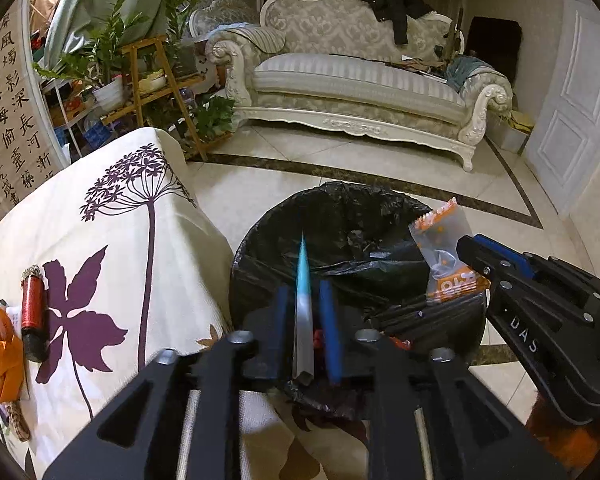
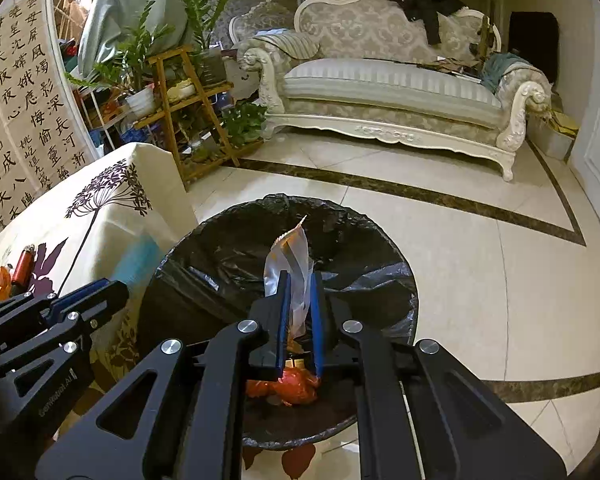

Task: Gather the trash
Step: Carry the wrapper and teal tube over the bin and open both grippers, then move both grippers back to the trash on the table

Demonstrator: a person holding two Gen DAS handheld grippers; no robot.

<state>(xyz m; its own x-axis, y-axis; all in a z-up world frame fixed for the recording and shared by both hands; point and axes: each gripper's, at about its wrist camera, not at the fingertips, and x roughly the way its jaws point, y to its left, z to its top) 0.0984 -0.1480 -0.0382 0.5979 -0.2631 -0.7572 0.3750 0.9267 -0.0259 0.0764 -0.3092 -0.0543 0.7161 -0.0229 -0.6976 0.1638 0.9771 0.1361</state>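
Hanging over the black-lined bin (image 1: 340, 200) at the lower middle of both views, two pieces of trash were seen between the jaws. In the left wrist view, the left gripper (image 1: 305, 292) was seen with its jaws parted and a thin blue-and-white sleeve (image 1: 303, 276) standing blurred between them, a gap showing on either side, so no grip on it was judged to be in place. In the right wrist view, the right gripper (image 2: 301, 280) was seen with its jaws only narrowly apart and an orange-and-clear snack wrapper (image 2: 292, 256) rising between the pads; whether it was pinched or merely resting there could not be told. Both pieces were judged very light, thin and limp, with slick film faces likely to slide or cling to a pad, so a pinch across a flat, doubled part near an end would be favoured over a hold on a loose edge. A red crumpled scrap (image 2: 296, 386) was seen lying in the bin below. On the flower-printed surface (image 1: 100, 240) at the left of the left wrist view, a crumpled orange wrapper (image 1: 0, 352) and a red cylinder (image 1: 33, 316) were seen side by side; the wrapper was judged soft and crushable, best taken across its bulk, and the cylinder stiff and liable to roll, best taken across its middle.
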